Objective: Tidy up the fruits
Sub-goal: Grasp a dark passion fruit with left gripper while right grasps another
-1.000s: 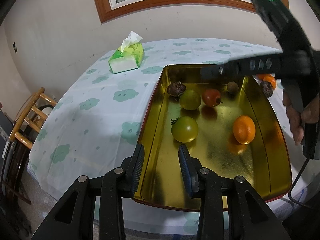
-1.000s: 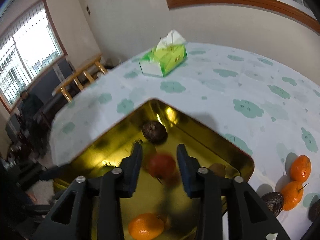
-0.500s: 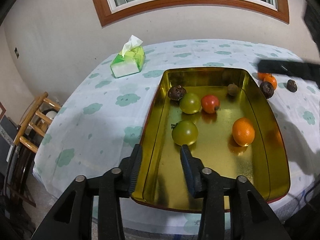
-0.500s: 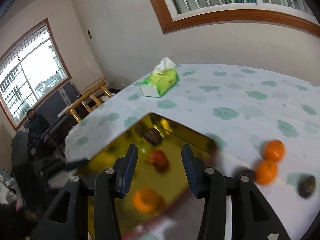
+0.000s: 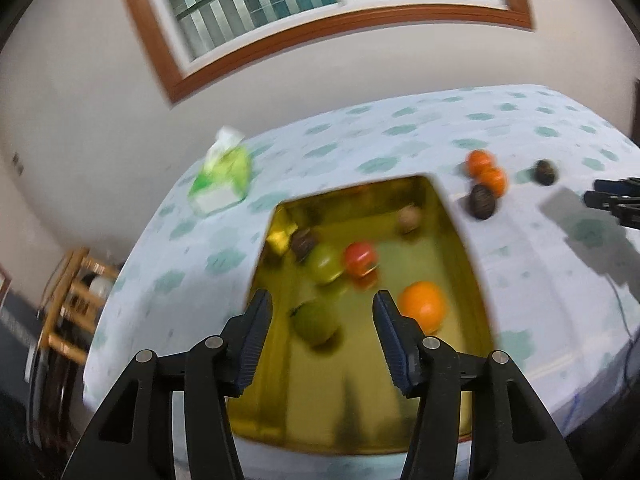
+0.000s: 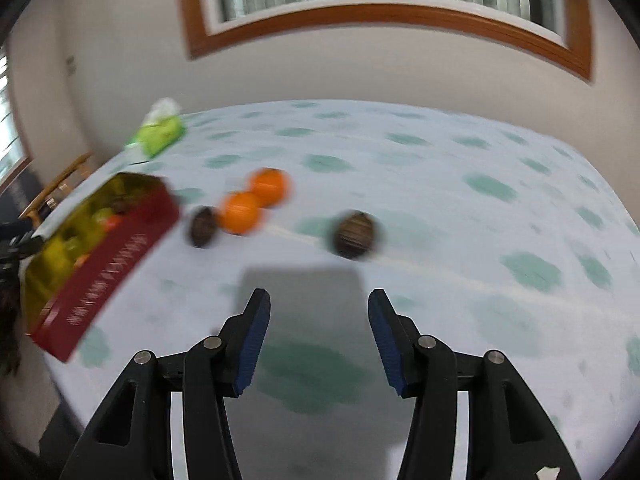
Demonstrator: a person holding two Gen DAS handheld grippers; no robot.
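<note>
- We are holding the left gripper (image 5: 323, 322) spread, empty, over the gold tin (image 5: 466, 248).
- We are holding the right gripper (image 6: 318, 330) spread, empty, facing a dark fruit (image 6: 354, 234).

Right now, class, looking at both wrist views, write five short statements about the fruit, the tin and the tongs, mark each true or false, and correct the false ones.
1. The right tongs are shut on an orange. False: they are open and empty, above bare tablecloth.
2. Two oranges lie on the cloth outside the gold tin. True.
3. The tissue box sits inside the tin. False: it stands on the cloth beyond the tin.
4. A red fruit lies inside the tin. True.
5. The left tongs are open. True.
</note>
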